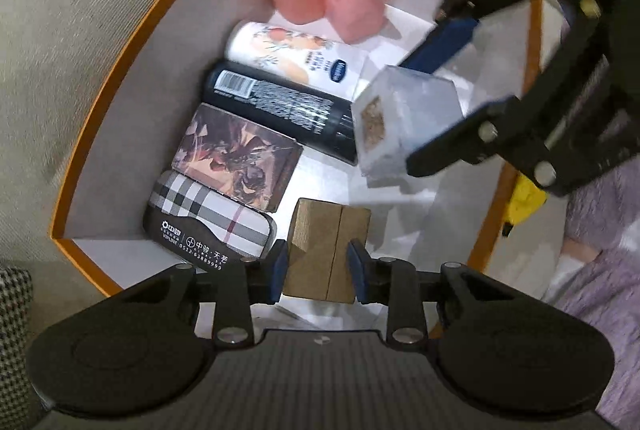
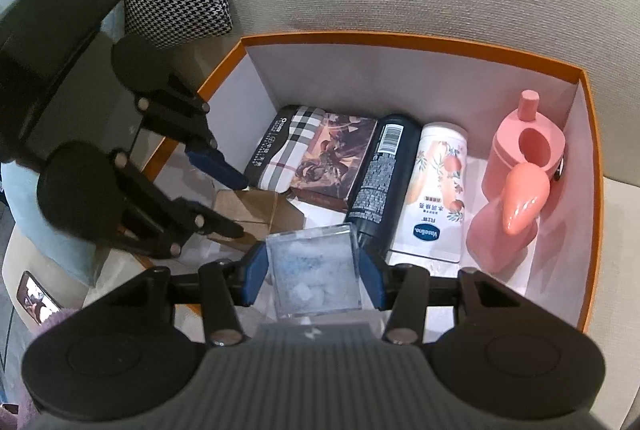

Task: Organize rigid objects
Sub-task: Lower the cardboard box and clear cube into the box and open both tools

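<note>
Two grippers work over the orange-rimmed box (image 2: pixel 591 133): the left gripper (image 1: pixel 319 266) pinches a wooden block (image 1: pixel 328 254) low over the near floor beside the plaid case (image 1: pixel 208 220), while the right gripper (image 2: pixel 314 270) pinches a clear plastic cube (image 2: pixel 316 270) above the open floor. That bare floor lies straight ahead of both jaws. The bottles (image 2: pixel 380 169) and cases lie flat, side by side along the far wall, long axes parallel.

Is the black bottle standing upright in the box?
No. The black bottle lies on its side on the floor of the box, beside the white bottle.
</note>
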`<state>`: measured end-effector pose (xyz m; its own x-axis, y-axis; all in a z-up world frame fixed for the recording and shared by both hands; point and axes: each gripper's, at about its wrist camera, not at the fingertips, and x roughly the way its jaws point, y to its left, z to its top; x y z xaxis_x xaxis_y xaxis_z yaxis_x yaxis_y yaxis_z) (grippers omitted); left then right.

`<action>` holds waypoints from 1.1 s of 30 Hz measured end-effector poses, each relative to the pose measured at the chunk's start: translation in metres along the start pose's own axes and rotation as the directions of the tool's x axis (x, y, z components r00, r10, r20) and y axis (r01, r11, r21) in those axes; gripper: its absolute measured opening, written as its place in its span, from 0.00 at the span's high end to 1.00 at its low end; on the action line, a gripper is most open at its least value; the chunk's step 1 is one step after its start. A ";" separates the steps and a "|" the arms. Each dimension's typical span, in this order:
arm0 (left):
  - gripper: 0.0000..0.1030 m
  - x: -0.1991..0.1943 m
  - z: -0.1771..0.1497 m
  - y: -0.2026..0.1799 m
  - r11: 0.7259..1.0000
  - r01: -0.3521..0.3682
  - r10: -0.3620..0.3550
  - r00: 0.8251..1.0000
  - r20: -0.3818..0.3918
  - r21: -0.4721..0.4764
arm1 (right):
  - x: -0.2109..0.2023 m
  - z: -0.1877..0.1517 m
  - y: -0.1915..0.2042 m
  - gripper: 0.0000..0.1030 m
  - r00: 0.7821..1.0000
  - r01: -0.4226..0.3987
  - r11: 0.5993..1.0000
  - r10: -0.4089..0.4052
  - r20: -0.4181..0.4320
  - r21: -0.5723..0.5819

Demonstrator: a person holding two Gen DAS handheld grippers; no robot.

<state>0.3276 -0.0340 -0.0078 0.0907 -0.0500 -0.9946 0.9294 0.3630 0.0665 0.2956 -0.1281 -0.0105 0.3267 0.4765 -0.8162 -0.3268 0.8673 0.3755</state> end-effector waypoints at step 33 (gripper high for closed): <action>0.98 -0.010 0.000 -0.024 0.996 -0.016 0.016 1.000 0.003 -0.085 | -0.015 -0.004 0.000 0.50 1.000 -0.017 0.995 0.018 -0.012 0.096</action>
<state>0.3047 -0.0426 0.0010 0.1069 -0.0466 -0.9932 0.8939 0.4420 0.0754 0.2867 -0.1363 -0.0001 0.3105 0.4903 -0.8144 -0.2454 0.8690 0.4296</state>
